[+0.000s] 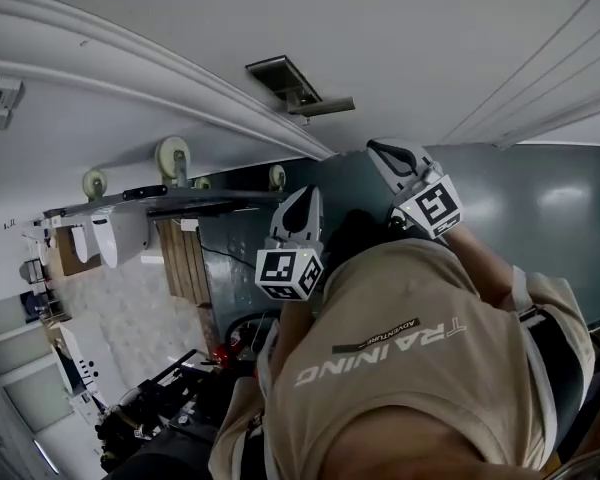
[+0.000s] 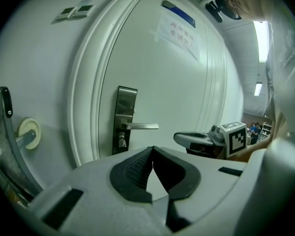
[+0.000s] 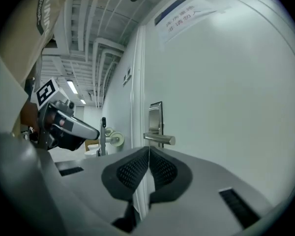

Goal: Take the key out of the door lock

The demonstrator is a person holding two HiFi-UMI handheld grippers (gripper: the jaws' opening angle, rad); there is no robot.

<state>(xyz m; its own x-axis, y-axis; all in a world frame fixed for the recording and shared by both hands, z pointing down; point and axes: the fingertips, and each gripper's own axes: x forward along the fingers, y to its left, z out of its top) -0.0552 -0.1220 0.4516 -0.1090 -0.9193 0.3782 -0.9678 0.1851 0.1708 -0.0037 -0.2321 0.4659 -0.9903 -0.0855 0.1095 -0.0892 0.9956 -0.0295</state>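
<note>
Both grippers are held short of the door, so I judge the task to be at the approach, with the key not yet touched.

From the head view, the left gripper [image 1: 302, 208] and the right gripper [image 1: 392, 160] reach forward past the person's shoulder [image 1: 400, 368]. The lock does not show there at all.

The left gripper view faces the door [image 2: 187, 92] nearly square-on. It shows the lock plate [image 2: 126, 113] and the lever handle [image 2: 142, 126] pointing right. Below the handle is a small bright stub that looks like the key [image 2: 122, 141], though it is too small to be sure. This gripper's jaws meet at their tips with nothing between them. The other gripper hangs at the right, well apart from the lock.

The right gripper view takes the door at a slant. The plate and handle show end-on, but the spot under the handle is hidden behind its own jaws, which are pressed together and empty.

Next, one gripper needs to part its jaws, line up on the key's head beneath the handle, close on it and draw it straight out. The left gripper has the clearer sight of it.
</note>
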